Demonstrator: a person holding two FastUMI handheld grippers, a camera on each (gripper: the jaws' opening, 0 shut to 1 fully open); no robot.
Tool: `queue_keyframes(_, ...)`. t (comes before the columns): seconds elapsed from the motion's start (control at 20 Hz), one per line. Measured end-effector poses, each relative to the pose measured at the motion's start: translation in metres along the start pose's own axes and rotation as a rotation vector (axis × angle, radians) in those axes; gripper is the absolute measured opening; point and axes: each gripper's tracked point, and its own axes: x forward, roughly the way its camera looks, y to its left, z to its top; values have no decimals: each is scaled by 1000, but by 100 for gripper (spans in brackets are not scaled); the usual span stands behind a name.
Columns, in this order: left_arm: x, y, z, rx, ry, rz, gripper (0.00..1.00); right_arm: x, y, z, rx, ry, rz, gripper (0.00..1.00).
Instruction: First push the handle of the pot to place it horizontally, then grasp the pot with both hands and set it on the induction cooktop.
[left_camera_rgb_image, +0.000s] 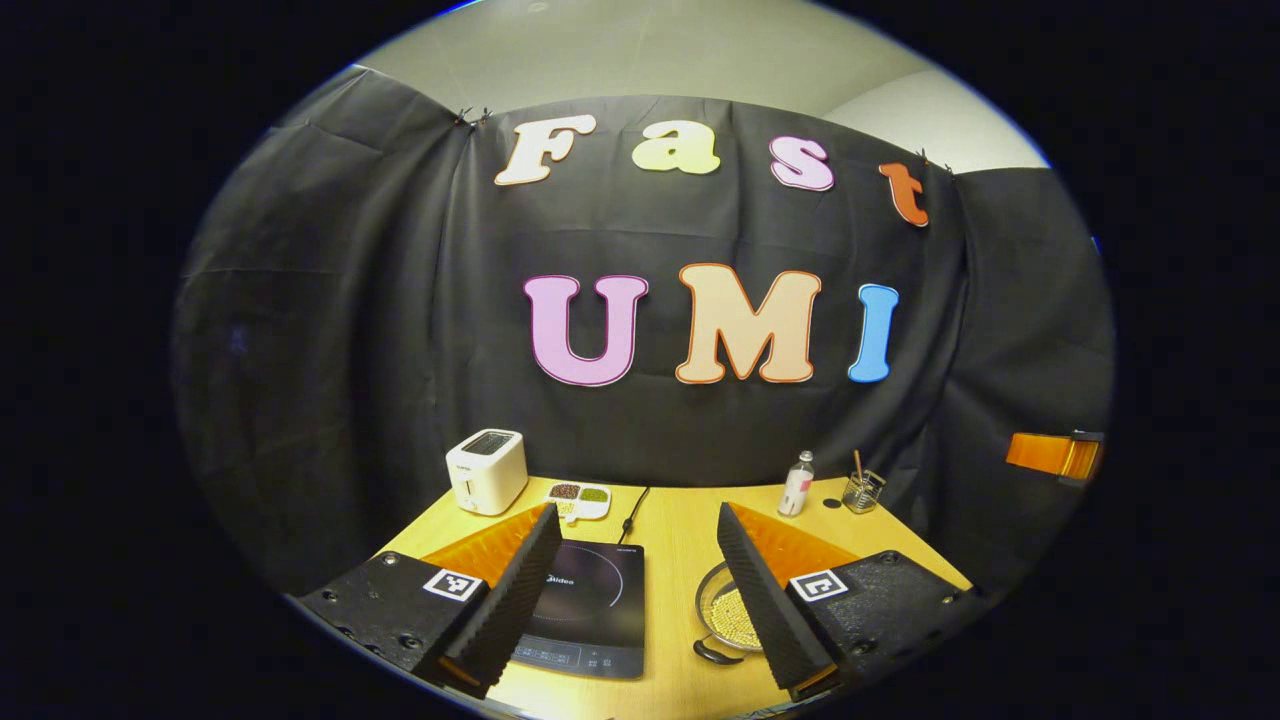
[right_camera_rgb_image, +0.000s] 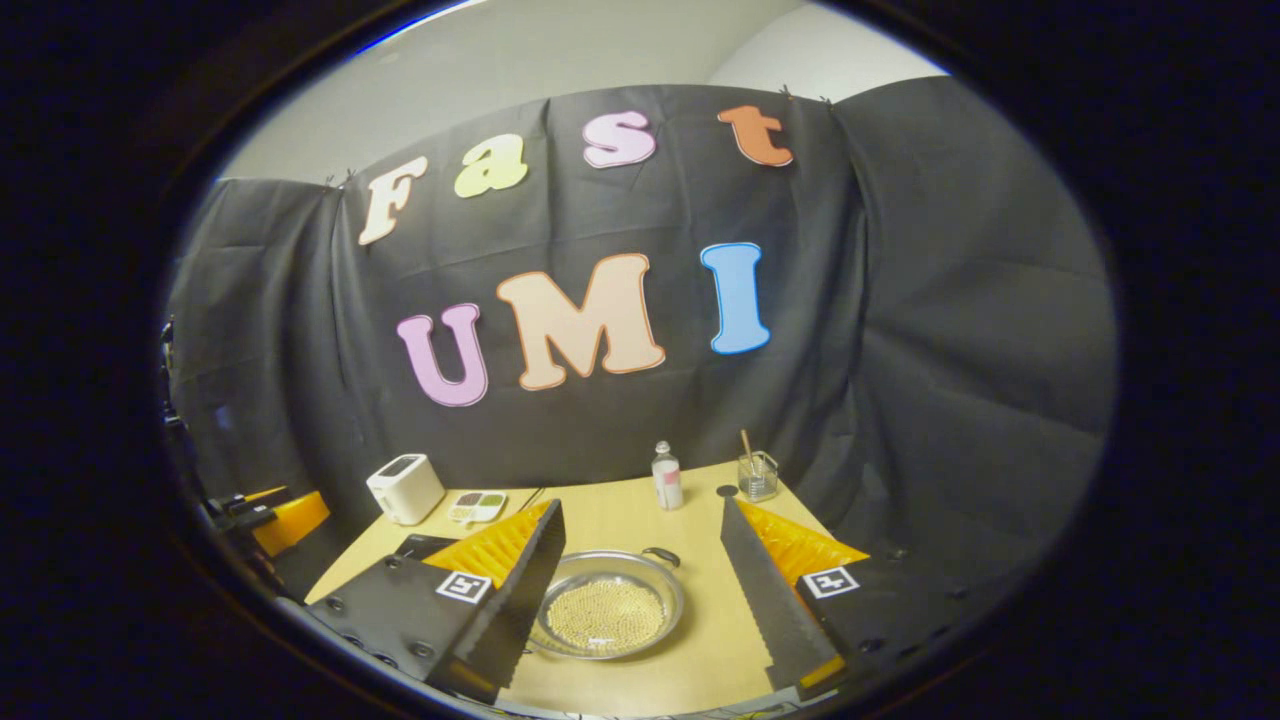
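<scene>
Right gripper view: bottle (right_camera_rgb_image: 666, 478), jar (right_camera_rgb_image: 757, 476) behind pot (right_camera_rgb_image: 606, 606).

The induction cooktop (left_camera_rgb_image: 588, 608) bears a brand mark, "Midea", on its glass near the left edge of the cooking ring. Small print at its rear right corner and control-panel symbols along its front edge are too small to read.
</scene>
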Motion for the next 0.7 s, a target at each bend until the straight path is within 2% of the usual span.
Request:
queue_keyframes(0.1,-2,2,-3,0,7,1,92,0,3,-3,-3,4,6,91)
queue_keyframes(0.15,-3,2,-4,0,12,3,96,0,5,-4,-3,8,10,91)
queue_keyframes(0.25,-4,4,-4,-1,17,3,96,0,9,-6,-7,15,14,91)
queue_keyframes(0.3,-5,5,-5,1,17,4,92,1,10,-9,-11,14,18,91)
queue_keyframes(0.35,-6,6,-5,5,17,7,96,-1,12,-8,-14,18,23,81)
queue_keyframes(0.45,-7,9,-6,11,19,12,96,-2,17,-13,-26,32,36,63)
queue_keyframes(0.5,-9,10,-7,12,21,14,96,-3,18,-13,-22,30,44,63)
queue_keyframes(0.55,-10,11,-7,11,23,15,92,3,20,-13,-12,35,49,52)
queue_keyframes(0.65,-12,12,-9,11,27,19,96,-2,20,-13,6,33,44,31)
queue_keyframes(0.7,-13,13,-11,11,30,20,92,-2,16,-11,14,22,31,21)
